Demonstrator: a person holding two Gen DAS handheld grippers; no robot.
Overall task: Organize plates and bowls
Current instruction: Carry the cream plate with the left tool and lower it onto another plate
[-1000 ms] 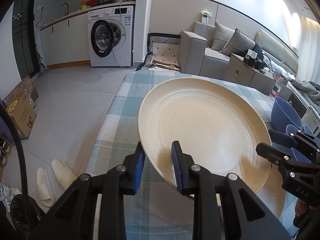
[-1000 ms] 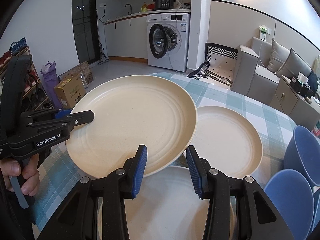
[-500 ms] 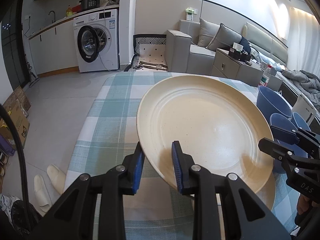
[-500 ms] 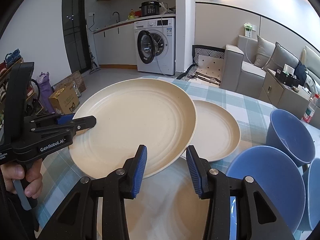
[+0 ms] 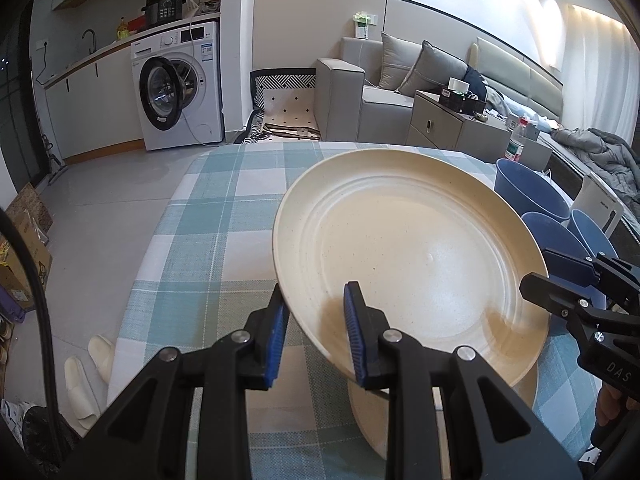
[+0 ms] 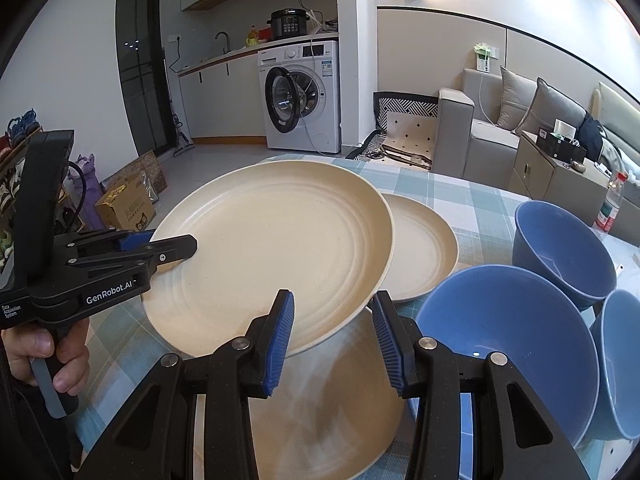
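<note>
My left gripper (image 5: 316, 334) is shut on the rim of a large cream plate (image 5: 404, 256) and holds it tilted above the table. The same plate (image 6: 272, 252) fills the middle of the right wrist view, with the left gripper (image 6: 176, 246) clamped on its left edge. My right gripper (image 6: 332, 338) is open, its jaws standing either side of the plate's near rim. A second cream plate (image 6: 424, 240) lies behind on the table, and a third (image 6: 340, 412) lies under the right gripper. Three blue bowls (image 6: 508, 348) stand at the right.
The table has a teal checked cloth (image 5: 224, 216). Its left edge drops to the floor, where white slippers (image 5: 84, 376) lie. A white kettle-like box (image 5: 600, 204) stands beyond the bowls. A sofa and washing machine are far behind.
The held plate has shifted right and slightly down with the left gripper, toward the plate lying under the right gripper. The blue bowls have come closer in the right wrist view.
</note>
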